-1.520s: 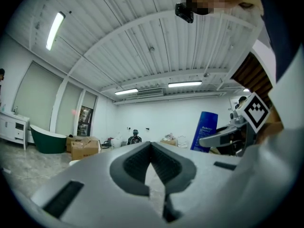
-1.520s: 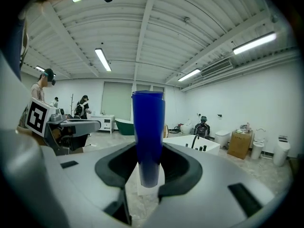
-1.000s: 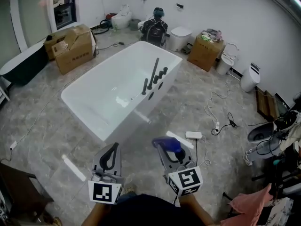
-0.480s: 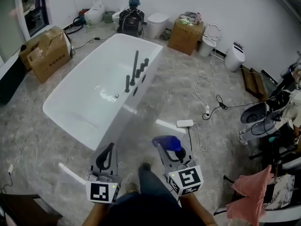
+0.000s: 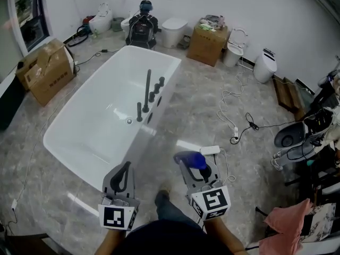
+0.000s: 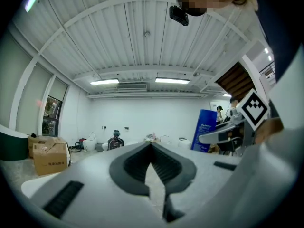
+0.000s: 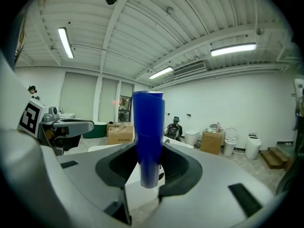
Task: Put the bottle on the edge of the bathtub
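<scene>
A blue bottle [image 5: 192,160] stands upright between the jaws of my right gripper [image 5: 187,165], which is shut on it; in the right gripper view the bottle [image 7: 148,137] rises well above the jaws. My left gripper [image 5: 124,172] is shut and holds nothing; its closed jaws meet at the tips [image 6: 151,163]. Both grippers hang over the floor just short of the near end of the white bathtub [image 5: 87,155], which stretches away to the upper left. Black tap fittings [image 5: 147,95] stand on the tub's right rim.
Cardboard boxes [image 5: 47,70] lie left of the tub and another [image 5: 208,44] at the back. Toilets [image 5: 174,31], a black backpack [image 5: 141,24] and a white bin [image 5: 264,66] line the far wall. Cables and a power strip [image 5: 211,150] lie on the floor right of my grippers. Clutter fills the right side.
I have walked closer to the bathtub; its near end now lies right in front of both grippers. The right gripper still holds the blue bottle and the left stays shut.
</scene>
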Demonstrator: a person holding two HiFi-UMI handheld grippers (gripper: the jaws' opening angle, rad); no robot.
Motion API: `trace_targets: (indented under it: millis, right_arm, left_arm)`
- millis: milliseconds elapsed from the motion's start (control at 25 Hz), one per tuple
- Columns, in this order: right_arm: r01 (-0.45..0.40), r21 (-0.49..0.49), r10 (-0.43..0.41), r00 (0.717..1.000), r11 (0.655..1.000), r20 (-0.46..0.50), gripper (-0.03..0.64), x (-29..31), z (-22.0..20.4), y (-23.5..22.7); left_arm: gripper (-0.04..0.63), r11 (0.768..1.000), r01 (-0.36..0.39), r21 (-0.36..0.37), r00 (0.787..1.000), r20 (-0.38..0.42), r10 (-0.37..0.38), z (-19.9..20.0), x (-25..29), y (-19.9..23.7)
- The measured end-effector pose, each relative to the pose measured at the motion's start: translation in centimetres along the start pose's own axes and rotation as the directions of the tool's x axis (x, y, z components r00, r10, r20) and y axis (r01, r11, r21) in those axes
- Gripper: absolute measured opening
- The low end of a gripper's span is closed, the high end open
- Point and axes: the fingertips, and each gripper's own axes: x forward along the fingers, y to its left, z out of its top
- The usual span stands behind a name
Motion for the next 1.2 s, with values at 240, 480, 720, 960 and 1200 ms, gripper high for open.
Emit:
trace_targets:
  millis: [240,480,720,960,1200]
  right_arm:
    - [0.012,-0.009,-0.012,1.000,1.000,-0.003,0.160,5.0,1.9,-6.1]
    - [0.028,0.001,-0.028,1.000,1.000,0.000,0.160,9.4,2.7,-11.2]
    - [0.072,0.043,-0.073,0.997,0.996,0.007,0.160,11.3,2.6,-15.5]
    - [0.157,0.085,-0.155,0.987,0.984,-0.027,0.160,11.6,1.5,-18.9]
    - [0.245,0.085,-0.242,0.969,0.966,-0.051,0.160,12.8,1.0,-22.2]
  left_arm:
    - [0.000,1.000,0.002,-0.008,1.000,0.007,-0.002,1.4,8.4,1.0]
    - [0.000,0.999,0.041,0.032,0.997,0.057,-0.042,2.4,15.8,1.1]
    - [0.000,0.989,0.141,0.050,0.989,0.040,-0.143,3.2,21.7,-1.4]
    - [0.000,0.968,0.245,0.045,0.969,0.028,-0.246,3.2,26.3,-3.6]
    - [0.000,0.948,0.318,0.014,0.948,0.014,-0.318,2.1,31.2,-4.3]
